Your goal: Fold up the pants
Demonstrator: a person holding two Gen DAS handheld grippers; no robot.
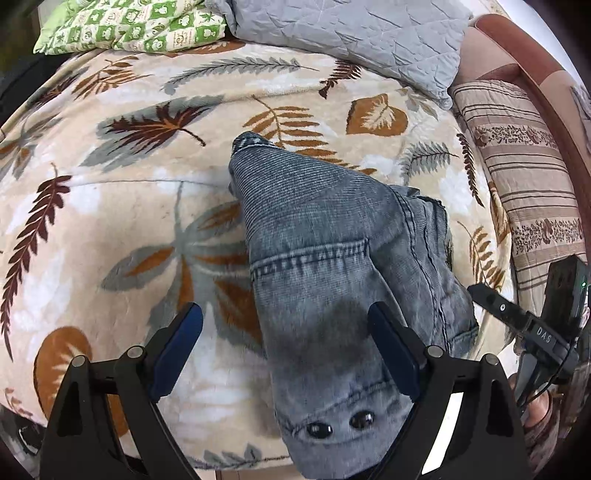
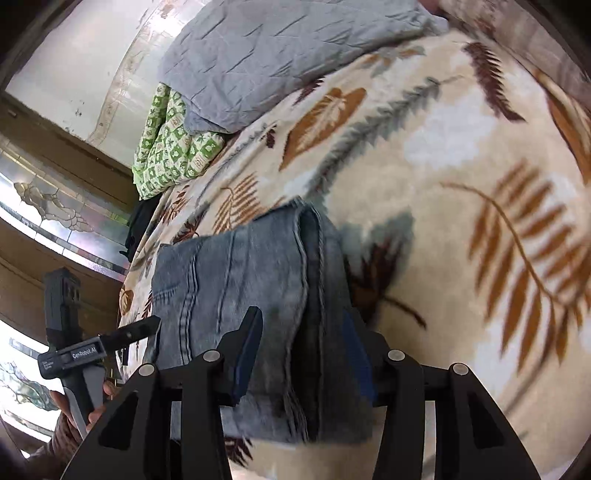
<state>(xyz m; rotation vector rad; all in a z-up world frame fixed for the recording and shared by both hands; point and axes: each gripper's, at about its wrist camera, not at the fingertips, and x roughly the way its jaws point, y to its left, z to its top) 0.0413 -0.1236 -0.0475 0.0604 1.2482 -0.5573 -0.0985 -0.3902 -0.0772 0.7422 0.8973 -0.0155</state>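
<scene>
Grey-blue denim pants point(image 1: 332, 266) lie folded on a leaf-patterned blanket point(image 1: 122, 206). Their waistband with two dark buttons is nearest me. My left gripper point(image 1: 288, 321) is open above the waist end, one finger over the blanket, the other over the denim. The right gripper point(image 1: 517, 317) shows at the pants' right edge in this view. In the right wrist view the folded pants point(image 2: 251, 280) lie between the fingers of my right gripper point(image 2: 303, 332), which is partly open over the thick folded edge, not clamped. The left gripper point(image 2: 110, 339) shows at the far left.
A grey quilt point(image 1: 354, 33) and a green patterned pillow point(image 1: 140, 26) lie at the bed's far end. A striped cushion point(image 1: 524, 162) and wooden frame are at the right. A wall and window point(image 2: 55, 206) stand beyond the bed.
</scene>
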